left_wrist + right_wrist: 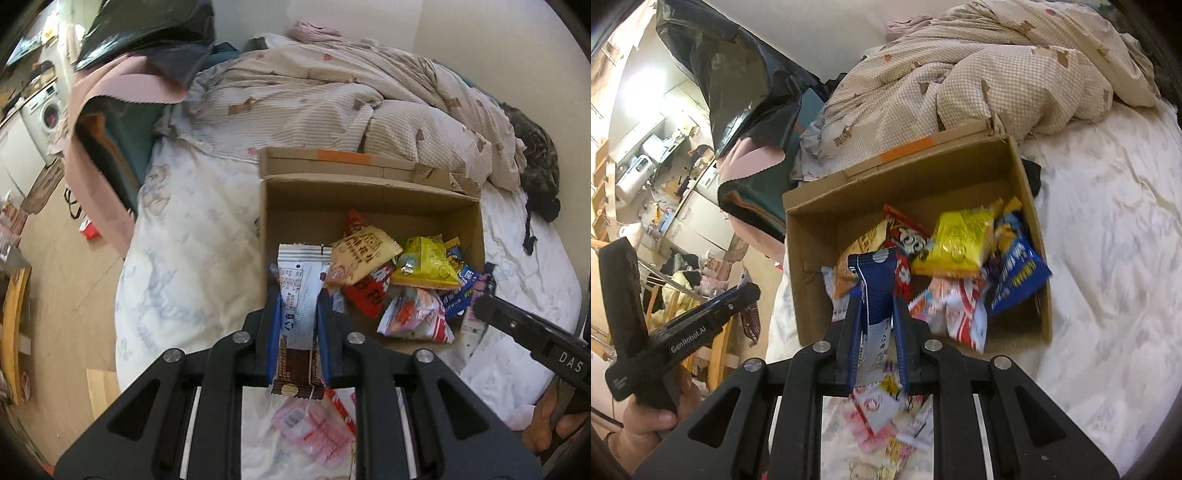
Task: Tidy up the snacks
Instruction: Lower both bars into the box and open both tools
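Cardboard box [373, 192] open on top, far half bare; snack packets [424, 266] crowd near half; rumpled quilt [332, 92] behind it.

A bed [177, 266] with a white printed sheet carries an open cardboard box [303, 206] and a rumpled beige duvet [332, 92]. Loose snack packets [314, 432] lie on the sheet just before the box.

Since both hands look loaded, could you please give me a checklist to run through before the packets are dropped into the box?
1. Left tool shut on white-and-brown packet: ok.
2. Right tool shut on blue-and-white packet: ok.
3. Cardboard box open, far half bare: ok.
4. Packets directly over the box opening: cannot tell.
5. All snacks gathered: not ok, loose packets lie on the bed sheet.
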`<action>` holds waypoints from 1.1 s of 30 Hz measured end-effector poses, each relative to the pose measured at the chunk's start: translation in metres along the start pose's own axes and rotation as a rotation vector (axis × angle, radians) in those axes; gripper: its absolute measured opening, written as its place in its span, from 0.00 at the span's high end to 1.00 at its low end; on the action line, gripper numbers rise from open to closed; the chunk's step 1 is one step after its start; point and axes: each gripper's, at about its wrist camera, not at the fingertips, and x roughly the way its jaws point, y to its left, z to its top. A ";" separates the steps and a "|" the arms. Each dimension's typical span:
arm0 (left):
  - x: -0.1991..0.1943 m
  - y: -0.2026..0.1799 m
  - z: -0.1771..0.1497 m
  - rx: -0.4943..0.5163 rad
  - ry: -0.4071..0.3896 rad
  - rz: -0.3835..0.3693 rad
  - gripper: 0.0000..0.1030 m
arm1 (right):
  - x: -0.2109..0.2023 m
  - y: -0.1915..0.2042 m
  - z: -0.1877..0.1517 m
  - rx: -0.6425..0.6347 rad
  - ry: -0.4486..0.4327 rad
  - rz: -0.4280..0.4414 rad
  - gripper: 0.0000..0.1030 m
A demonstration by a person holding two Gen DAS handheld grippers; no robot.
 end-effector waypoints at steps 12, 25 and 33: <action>0.040 0.003 0.008 -0.032 -0.012 -0.014 0.85 | 0.048 -0.009 0.022 0.006 0.019 -0.015 0.83; 0.040 -0.002 0.005 -0.033 -0.047 0.001 0.85 | 0.051 -0.009 0.022 0.042 0.017 0.012 0.83; 0.041 -0.007 0.001 -0.007 -0.060 0.016 0.65 | 0.055 -0.018 0.019 0.077 0.044 0.019 0.81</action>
